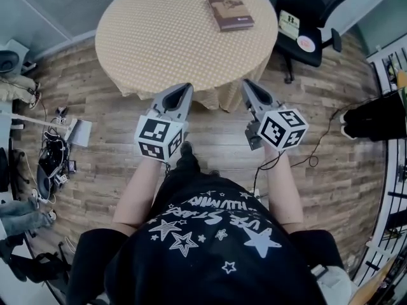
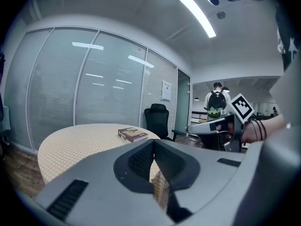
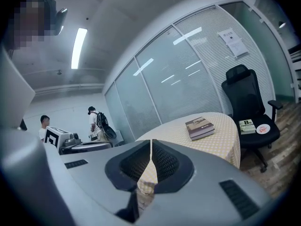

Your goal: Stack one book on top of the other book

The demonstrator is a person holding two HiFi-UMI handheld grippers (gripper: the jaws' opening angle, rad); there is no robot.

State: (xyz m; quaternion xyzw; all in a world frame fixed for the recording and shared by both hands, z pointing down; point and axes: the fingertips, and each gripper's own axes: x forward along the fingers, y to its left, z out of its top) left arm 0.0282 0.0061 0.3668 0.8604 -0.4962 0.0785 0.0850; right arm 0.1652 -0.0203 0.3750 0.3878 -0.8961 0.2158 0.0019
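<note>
Hovering near the table [image 1: 159,37], left gripper [image 1: 185,89] and right gripper [image 1: 247,84] are held closed, empty; 1 book [image 1: 229,11] is noted on the table.

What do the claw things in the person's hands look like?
The left gripper and right gripper are grey wedges tapering to pointed jaws, with ribbed black pads. Each carries a white cube printed with black square markers. The person wears a black shirt with white stars.
</note>
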